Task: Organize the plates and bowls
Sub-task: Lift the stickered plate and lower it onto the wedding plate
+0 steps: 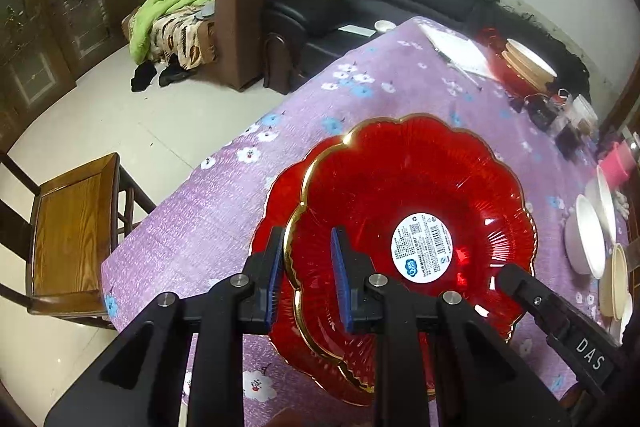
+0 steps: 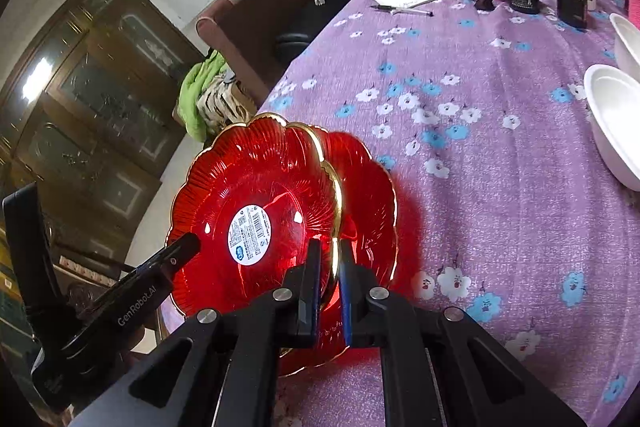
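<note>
Red plate (image 1: 408,195) pinched at opposite rims by both claws, left (image 1: 306,277) and right (image 2: 330,287), shut, keeping it level above second plate (image 2: 368,195).

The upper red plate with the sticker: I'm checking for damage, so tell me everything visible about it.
The upper red plate looks like translucent red glass or plastic, flower-shaped with a scalloped gold rim and radiating ribs. A round white barcode sticker sits at its centre. It is tilted, overlapping a matching second red plate over the purple floral tablecloth. The left claw and right claw each pinch its rim on opposite sides. No cracks show.
</note>
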A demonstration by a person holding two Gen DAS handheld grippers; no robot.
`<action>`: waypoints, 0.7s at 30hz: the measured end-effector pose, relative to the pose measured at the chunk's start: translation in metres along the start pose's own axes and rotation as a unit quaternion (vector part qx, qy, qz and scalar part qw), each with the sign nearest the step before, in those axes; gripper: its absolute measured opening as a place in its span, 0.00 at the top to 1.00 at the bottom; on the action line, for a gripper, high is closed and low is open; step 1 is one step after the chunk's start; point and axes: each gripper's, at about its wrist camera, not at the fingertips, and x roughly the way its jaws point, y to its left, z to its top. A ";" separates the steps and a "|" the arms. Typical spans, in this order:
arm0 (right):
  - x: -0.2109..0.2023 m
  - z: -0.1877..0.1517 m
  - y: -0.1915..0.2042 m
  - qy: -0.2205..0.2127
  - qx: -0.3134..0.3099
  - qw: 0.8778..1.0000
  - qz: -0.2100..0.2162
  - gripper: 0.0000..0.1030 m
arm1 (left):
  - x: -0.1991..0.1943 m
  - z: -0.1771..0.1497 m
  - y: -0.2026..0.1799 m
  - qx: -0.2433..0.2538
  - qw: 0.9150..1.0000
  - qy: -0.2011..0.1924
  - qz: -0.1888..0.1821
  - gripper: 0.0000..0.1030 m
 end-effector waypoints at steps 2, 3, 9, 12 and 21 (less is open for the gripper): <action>0.003 0.000 0.002 0.004 -0.003 1.000 -0.003 0.93 | 0.002 -0.001 0.000 0.001 1.000 0.002 0.005 0.80; 0.004 0.000 0.002 0.006 -0.004 1.000 -0.004 0.93 | 0.002 -0.001 0.001 0.002 1.000 0.002 0.008 0.80; 0.013 -0.001 0.006 0.020 -0.012 1.000 -0.015 0.92 | 0.009 -0.004 0.000 0.009 1.000 0.009 0.028 0.80; 0.018 -0.003 0.006 0.026 -0.016 0.999 -0.023 0.91 | 0.014 -0.006 -0.001 0.014 0.999 0.016 0.033 0.80; 0.029 -0.002 0.003 0.037 -0.021 0.998 -0.040 0.88 | 0.024 -0.007 -0.007 0.030 0.998 0.023 0.047 0.80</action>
